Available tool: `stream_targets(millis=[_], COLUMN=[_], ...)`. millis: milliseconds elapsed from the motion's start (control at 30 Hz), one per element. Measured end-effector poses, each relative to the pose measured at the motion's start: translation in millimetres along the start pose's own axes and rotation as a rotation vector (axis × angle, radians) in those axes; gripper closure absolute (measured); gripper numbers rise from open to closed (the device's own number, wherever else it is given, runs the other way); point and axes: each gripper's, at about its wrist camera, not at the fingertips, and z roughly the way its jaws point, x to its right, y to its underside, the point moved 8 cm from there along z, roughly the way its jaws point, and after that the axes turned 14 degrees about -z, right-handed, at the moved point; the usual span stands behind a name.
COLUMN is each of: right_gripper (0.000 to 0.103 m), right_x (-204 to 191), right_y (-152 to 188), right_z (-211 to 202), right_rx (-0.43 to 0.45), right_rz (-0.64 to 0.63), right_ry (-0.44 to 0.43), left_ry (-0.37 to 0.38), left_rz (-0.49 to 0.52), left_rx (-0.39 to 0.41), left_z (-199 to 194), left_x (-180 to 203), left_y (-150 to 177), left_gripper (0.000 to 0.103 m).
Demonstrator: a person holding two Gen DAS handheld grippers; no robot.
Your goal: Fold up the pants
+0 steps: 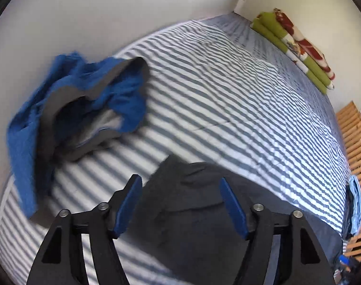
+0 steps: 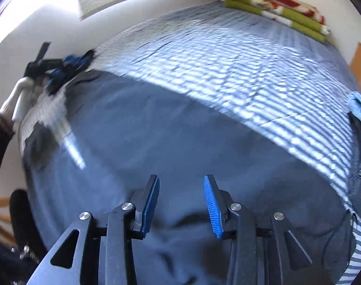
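While sunlight stripes the bed [image 1: 227,90], a crumpled blue garment [image 1: 68,99] lies at the left by the wall. Next, the left gripper [image 1: 180,204] hangs spread wide, holding nothing, above the dark pants [image 2: 180,130], which lie flat along the near edge. Rightmost, the right gripper [image 2: 181,204] is partly parted, also empty. A fold looks just released; next comes regrasping an edge.

We see the striped bed [image 1: 227,90] open across its middle; a crumpled blue garment [image 1: 80,99] blocks the left, folded blankets [image 1: 296,45] the far wall, dark pants [image 2: 180,130] the near edge.
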Motion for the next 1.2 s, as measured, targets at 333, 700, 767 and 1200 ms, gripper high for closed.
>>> stream_targets(millis=[333, 700, 767, 1200], right_gripper=[0.067, 0.063, 0.090, 0.101], right_x=[83.4, 78.6, 76.6, 98.4], right_y=[-21.6, -25.6, -24.0, -69.1], right_z=[76.4, 120.4, 116.4, 96.1], right_rx=[-0.142, -0.178, -0.183, -0.052], right_rz=[-0.097, -0.191, -0.194, -0.180], right_ry=[0.160, 0.043, 0.062, 0.408], left_ry=[-0.146, -0.151, -0.123, -0.112], left_rz=[0.063, 0.153, 0.143, 0.156], left_rx=[-0.022, 0.030, 0.051, 0.194], left_z=[71.5, 56.7, 46.2, 23.7], left_x=[16.2, 21.9, 21.5, 71.0], left_y=[2.4, 7.7, 5.5, -46.2], left_gripper=[0.039, 0.077, 0.077, 0.076])
